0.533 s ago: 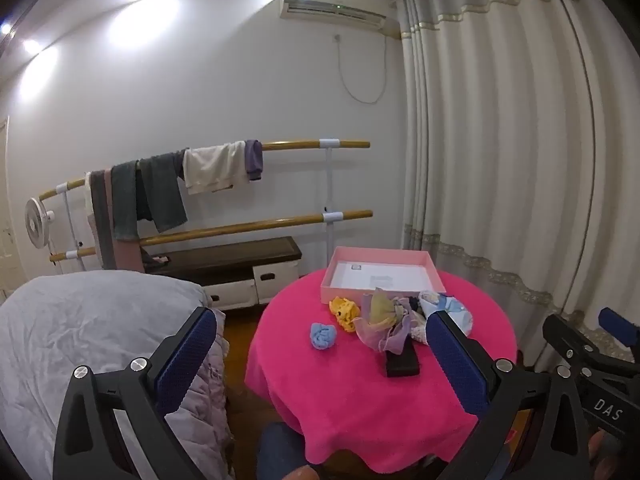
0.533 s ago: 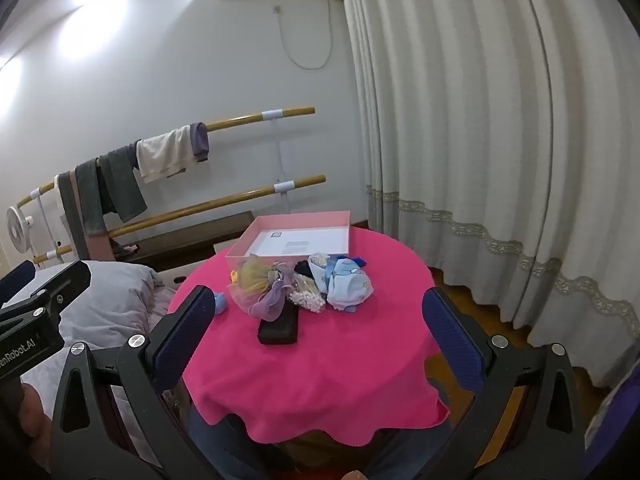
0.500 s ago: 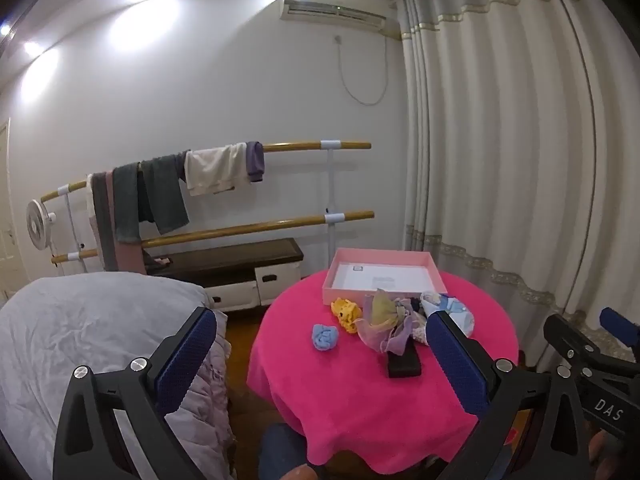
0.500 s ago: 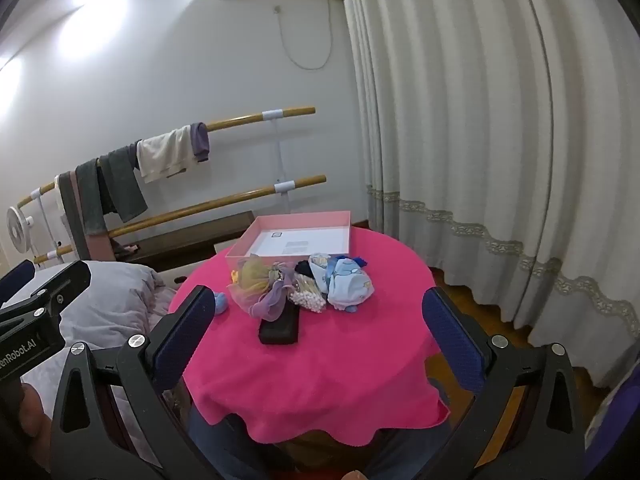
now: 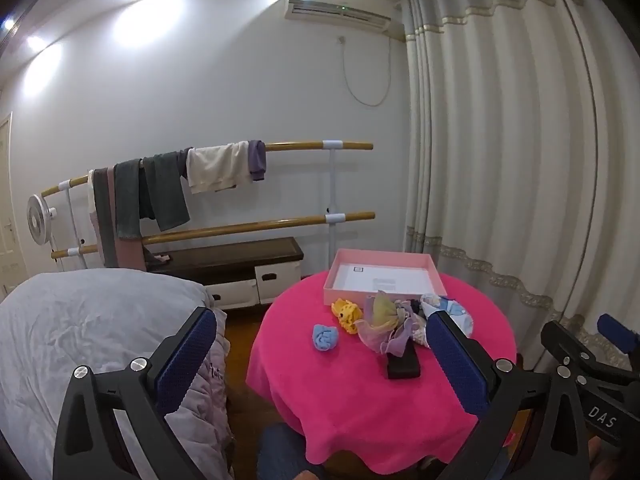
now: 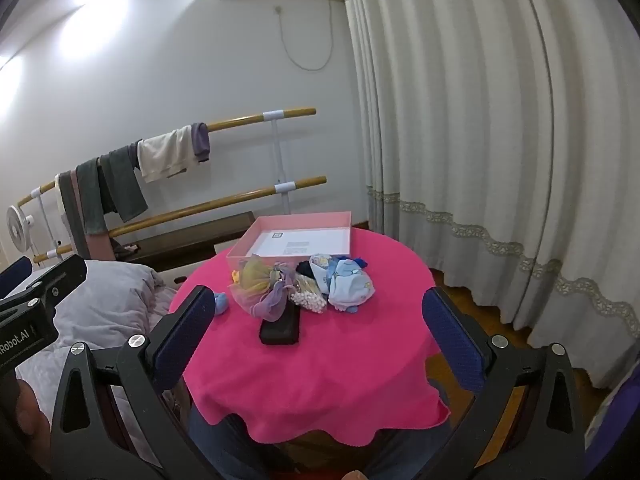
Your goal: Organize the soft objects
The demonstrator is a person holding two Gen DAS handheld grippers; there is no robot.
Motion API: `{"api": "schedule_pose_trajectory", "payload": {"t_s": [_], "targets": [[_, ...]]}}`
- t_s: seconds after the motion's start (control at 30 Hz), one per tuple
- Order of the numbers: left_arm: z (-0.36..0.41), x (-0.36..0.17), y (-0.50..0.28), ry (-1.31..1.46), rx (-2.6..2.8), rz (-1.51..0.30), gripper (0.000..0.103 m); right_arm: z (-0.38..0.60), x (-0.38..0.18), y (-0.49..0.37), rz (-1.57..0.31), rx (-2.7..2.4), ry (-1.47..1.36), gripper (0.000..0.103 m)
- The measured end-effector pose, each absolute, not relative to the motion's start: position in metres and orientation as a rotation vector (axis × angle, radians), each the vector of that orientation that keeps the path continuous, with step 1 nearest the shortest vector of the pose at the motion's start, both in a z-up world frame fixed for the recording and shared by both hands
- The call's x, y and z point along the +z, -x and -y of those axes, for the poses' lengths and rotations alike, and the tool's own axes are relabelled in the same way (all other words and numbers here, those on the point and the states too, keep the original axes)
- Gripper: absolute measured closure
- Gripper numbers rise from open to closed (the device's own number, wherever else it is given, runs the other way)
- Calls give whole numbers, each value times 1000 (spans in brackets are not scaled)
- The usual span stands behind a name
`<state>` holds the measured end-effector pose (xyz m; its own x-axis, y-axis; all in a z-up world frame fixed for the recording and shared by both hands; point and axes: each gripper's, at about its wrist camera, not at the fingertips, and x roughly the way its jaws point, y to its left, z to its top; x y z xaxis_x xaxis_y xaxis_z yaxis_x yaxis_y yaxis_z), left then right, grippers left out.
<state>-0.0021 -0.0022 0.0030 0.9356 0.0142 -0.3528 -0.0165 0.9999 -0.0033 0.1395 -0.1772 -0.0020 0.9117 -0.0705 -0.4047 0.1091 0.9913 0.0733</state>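
A round table [image 5: 360, 400] [image 6: 320, 380] under a bright pink cloth carries a heap of soft things. A small blue cloth roll [image 5: 325, 337] lies alone at the left, a yellow knitted piece [image 5: 347, 313] behind it. A purple-and-yellow tulle bow [image 5: 382, 324] [image 6: 262, 288] rests against a black case [image 5: 403, 364] [image 6: 280, 326]. A light blue printed cloth [image 6: 350, 284] and a white beaded piece [image 6: 308, 298] lie to the right. An open pink box [image 5: 382, 278] [image 6: 296, 240] stands behind. My left gripper [image 5: 320, 360] and right gripper [image 6: 316, 336] hover open before the table, holding nothing.
A bed with a grey quilt [image 5: 80, 340] fills the left. Against the wall stand two wooden rails [image 5: 260, 226] hung with towels, a dark low bench [image 5: 228, 258] and a small white fan [image 5: 38, 220]. Long pale curtains [image 5: 520, 160] close off the right.
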Motion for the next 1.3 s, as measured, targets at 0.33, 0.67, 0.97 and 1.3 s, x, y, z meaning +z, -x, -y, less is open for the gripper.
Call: {"api": "schedule_pose_trajectory", "payload": {"t_s": [0.33, 0.67, 0.97, 1.3], "targets": [[-1, 4, 4, 11, 9, -358, 0, 176, -2, -140, -413, -91, -93, 0], [-2, 3, 2, 17, 11, -362, 0, 176, -3, -141, -414, -93, -89, 0], [1, 2, 0, 14, 12, -363, 0, 178, 2, -138, -413, -99, -88, 0], [0, 0, 0, 13, 15, -366, 0, 178, -2, -141, -414, -107, -85, 0]]}}
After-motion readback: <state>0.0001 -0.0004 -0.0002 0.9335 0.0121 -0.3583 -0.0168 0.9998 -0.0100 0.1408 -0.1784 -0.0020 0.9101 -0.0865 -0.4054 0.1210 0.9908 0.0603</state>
